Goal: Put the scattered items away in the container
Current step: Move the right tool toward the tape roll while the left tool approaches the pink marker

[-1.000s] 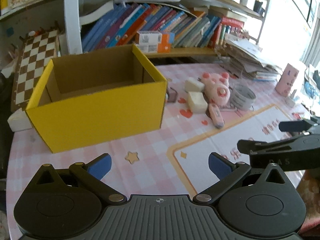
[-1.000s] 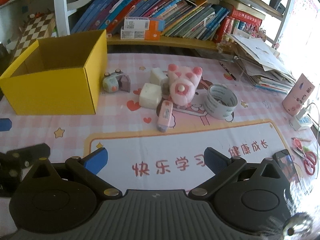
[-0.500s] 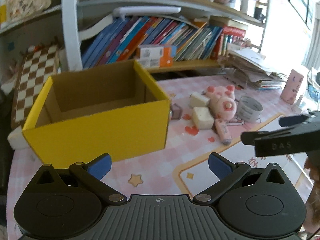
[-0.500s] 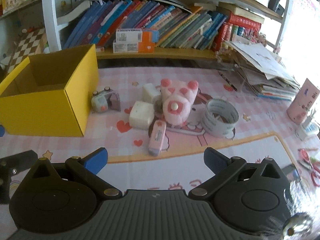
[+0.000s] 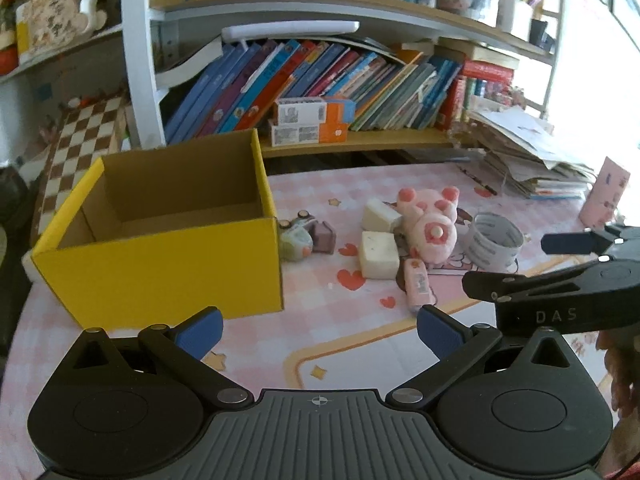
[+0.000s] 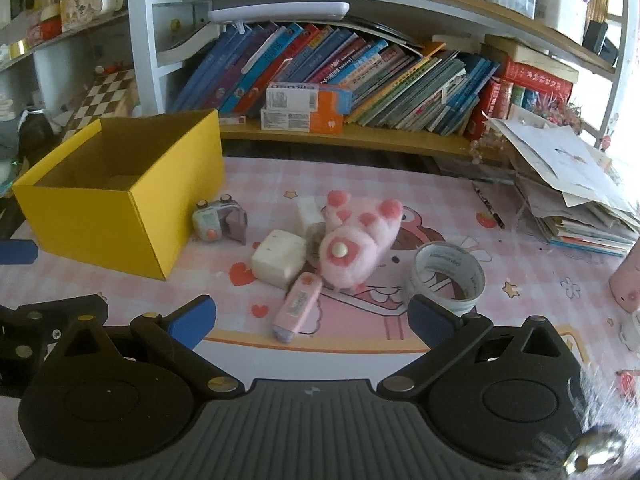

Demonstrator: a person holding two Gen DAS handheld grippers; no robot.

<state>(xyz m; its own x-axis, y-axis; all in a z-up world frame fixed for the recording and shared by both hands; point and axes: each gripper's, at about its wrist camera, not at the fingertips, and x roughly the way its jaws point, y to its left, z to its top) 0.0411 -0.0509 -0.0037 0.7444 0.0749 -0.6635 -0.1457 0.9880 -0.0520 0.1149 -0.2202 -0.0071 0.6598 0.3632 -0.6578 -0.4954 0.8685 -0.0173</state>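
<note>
The yellow box (image 6: 120, 200) stands open at the far left, apparently empty, though its floor is partly hidden. Right of it lie the plush pig (image 6: 352, 248), tape roll (image 6: 446, 276), white blocks (image 6: 278, 258) and toy camera (image 6: 218, 220). Nearest the right gripper (image 6: 310, 318), spread and empty, is the pink eraser (image 6: 298, 306), long axis pointing away, unobstructed. The left gripper (image 5: 320, 330) is likewise spread.

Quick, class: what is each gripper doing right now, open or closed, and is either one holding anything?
Left gripper: open, holding nothing.
Right gripper: open, holding nothing.
</note>
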